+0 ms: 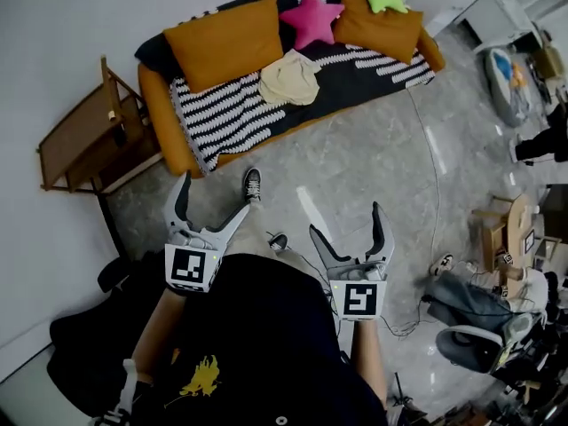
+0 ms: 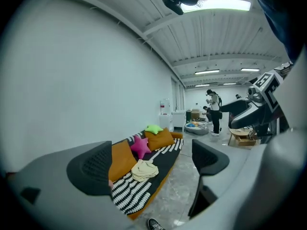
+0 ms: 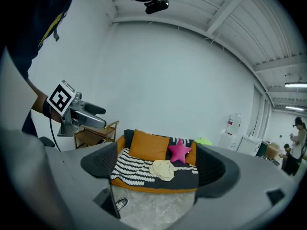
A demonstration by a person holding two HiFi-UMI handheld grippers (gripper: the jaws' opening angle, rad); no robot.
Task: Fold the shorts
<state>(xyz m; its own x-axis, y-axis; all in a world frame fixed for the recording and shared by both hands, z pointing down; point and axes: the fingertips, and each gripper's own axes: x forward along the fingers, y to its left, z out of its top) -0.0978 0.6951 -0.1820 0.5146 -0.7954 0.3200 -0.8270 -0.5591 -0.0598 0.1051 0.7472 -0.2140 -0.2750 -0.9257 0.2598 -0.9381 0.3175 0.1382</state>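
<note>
- Shorts [image 1: 290,76], cream-coloured and bunched in a heap, lie on the striped throw [image 1: 222,114] at the middle of the sofa [image 1: 170,140] seat. They sit just in front of the pink star pillow [image 1: 311,16].
- Left gripper [image 1: 213,198] and right gripper [image 1: 346,224] are held out in front of the person's body. Each has its jaws spread wide with nothing between them, and both are well apart from the shorts, across a stretch of floor.
- By the look of it the step in hand is the approach, and no folding has begun.
- Getting close to the sofa first is worthwhile, so that both grippers can come down on the heap from above rather than at full reach.
- The heap probably needs opening out before any fold: one gripper on each end of the waistband, lift, then lay the shorts flat. Which edge is the waistband cannot be made out from here.
- Each pinch should be shallow and take only the cream cloth, because the soft throw underneath could easily be caught up with it.
- The orange cushion [image 1: 226,43] and the star pillow crowd the back of the seat, so the front part likely gives more room to lay the shorts flat.
</note>
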